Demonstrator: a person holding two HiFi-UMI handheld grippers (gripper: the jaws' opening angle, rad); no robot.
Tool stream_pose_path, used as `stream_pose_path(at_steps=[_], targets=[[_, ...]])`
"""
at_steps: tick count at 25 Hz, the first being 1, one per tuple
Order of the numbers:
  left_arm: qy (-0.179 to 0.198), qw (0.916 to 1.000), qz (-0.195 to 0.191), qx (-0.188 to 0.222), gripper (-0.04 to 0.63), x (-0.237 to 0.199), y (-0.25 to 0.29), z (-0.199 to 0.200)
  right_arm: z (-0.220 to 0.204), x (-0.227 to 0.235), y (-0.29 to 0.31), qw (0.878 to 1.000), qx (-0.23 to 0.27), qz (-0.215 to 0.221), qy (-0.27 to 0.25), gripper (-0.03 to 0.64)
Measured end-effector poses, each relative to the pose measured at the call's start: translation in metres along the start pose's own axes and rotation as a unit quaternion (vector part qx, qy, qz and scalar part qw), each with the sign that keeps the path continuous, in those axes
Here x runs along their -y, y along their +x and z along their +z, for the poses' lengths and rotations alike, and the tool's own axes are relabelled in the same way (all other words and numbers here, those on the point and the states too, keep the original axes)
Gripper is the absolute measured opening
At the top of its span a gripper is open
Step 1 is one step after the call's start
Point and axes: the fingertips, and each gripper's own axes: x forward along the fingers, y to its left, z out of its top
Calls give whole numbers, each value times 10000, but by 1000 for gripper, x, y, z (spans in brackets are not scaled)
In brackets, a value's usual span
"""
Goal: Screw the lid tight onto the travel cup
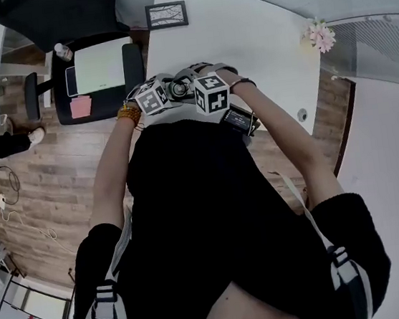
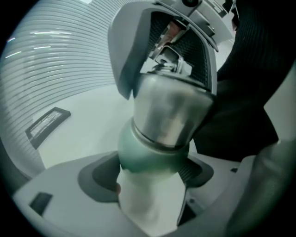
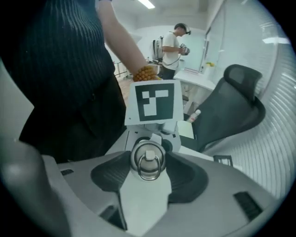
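Your torso: the black top (image 1: 206, 212) is closest to the lens and fills the lower middle of the head view, with a striped sleeve on each side.
Far left: wooden floor (image 1: 44, 188) with loose cables, and beyond it a black office chair (image 1: 101, 66) carrying a pale pad and a pink note (image 1: 81, 105).
Your left wrist: an orange beaded bracelet (image 1: 129, 113) sits just behind the gripper.
Left hand-held gripper (image 2: 149, 178): clamped on the travel cup, one dark pad pressing each side of its green lower body.
Travel cup (image 2: 169, 115): you hold it between your two grippers at the tabletop's near edge, close to your body. Its steel upper part leans to the right in the left gripper view.
Lid (image 3: 147, 159): it sits on top of the cup, with its metal ring facing the right gripper's camera.
Right hand-held gripper (image 3: 148, 169): closed on the lid, its pads against both sides of it.
Marker cube (image 3: 150, 104): the left gripper's, just beyond the lid in the right gripper view.
Tabletop (image 1: 242, 34): white, with a framed picture (image 1: 166, 15) at its far edge.
Far right: a pink flower (image 1: 321, 34) at the tabletop's corner.
Background: another person (image 3: 172, 44) stands well away by a desk.
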Motion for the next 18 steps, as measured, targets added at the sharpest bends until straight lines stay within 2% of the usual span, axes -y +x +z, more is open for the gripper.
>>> stream_pose_path(at_steps=[2, 4, 6, 8, 11, 13, 15, 18], targets=[[-36, 10000, -5, 21, 380, 0, -1, -1, 2, 0, 1, 9995, -188, 197, -181, 246], [-86, 9999, -18, 99, 380, 1, -1, -1, 2, 0, 2, 9994, -219, 161, -218, 250], [-91, 9997, -5, 235, 380, 1, -1, 1, 1, -2, 3, 9999, -33, -24, -128, 280], [-23, 9995, 100, 298, 383, 1, -3, 2, 4, -3, -2, 9985, 372, -279, 297, 301], [120, 9982, 358, 464, 391, -3, -15, 8, 4, 9, -27, 9843, 1023, -796, 1200, 301], [-62, 9969, 408, 673, 390, -3, -32, 10, 3, 14, -43, 9723, 1340, -983, 1645, 301], [-200, 9956, 389, 834, 390, 0, -53, 15, 3, 19, -56, 9627, 1564, -1155, 1881, 300], [-151, 9940, 435, 993, 390, 4, -87, 27, 6, 31, -73, 9486, 1871, -1479, 2082, 295]])
